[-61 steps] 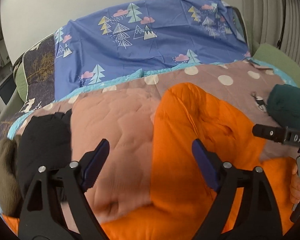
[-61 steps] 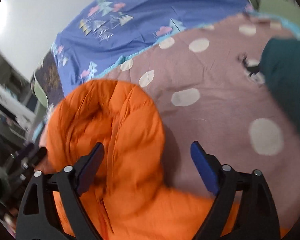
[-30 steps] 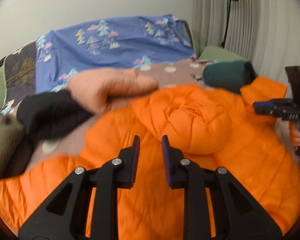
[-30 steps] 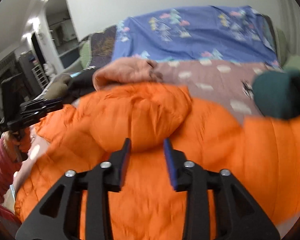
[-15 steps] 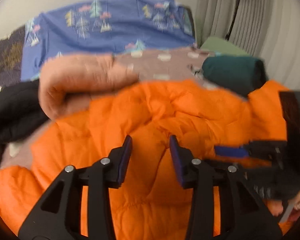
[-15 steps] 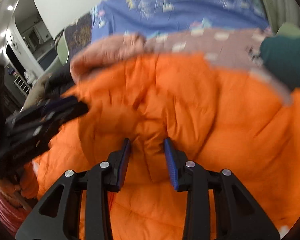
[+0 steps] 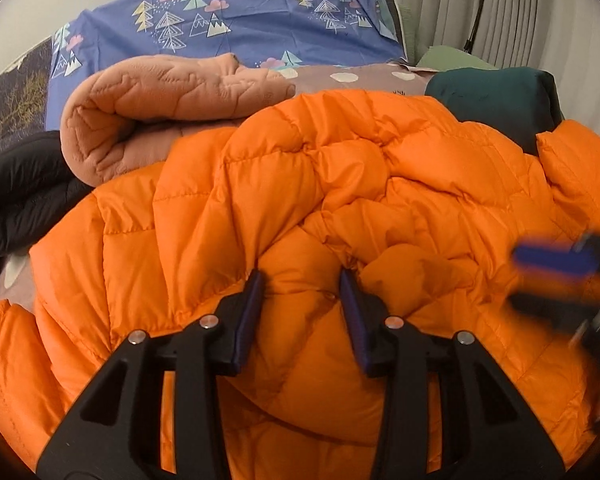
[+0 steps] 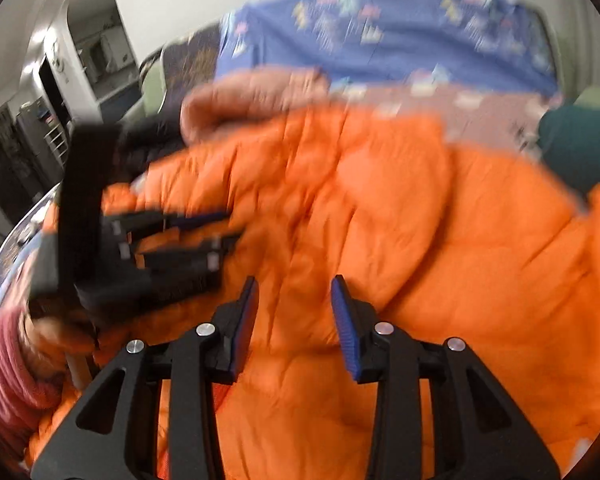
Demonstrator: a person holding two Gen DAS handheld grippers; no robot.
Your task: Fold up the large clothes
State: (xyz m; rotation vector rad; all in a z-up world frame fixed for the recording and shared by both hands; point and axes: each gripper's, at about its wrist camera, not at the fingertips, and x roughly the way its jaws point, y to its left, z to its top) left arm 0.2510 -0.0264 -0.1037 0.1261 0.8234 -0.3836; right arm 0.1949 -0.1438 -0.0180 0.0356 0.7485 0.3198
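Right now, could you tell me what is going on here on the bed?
A person holding a gripper in each hand is working on an orange puffer jacket spread over the bed. The left gripper has a bulge of jacket fabric between its partly open fingers; the right gripper hovers over the jacket, blurred, so a grip is unclear. A rolled peach quilt, a dark green bundle and a black garment lie around it. No fold is finished yet.

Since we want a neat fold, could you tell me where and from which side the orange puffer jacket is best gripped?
Probably at the raised quilted ridge of the orange puffer jacket just ahead of the left gripper, coming from above and the near side. The padding bunches there into a fold that stands proud, so the jaws can pinch it; the flat panels nearby offer no edge.
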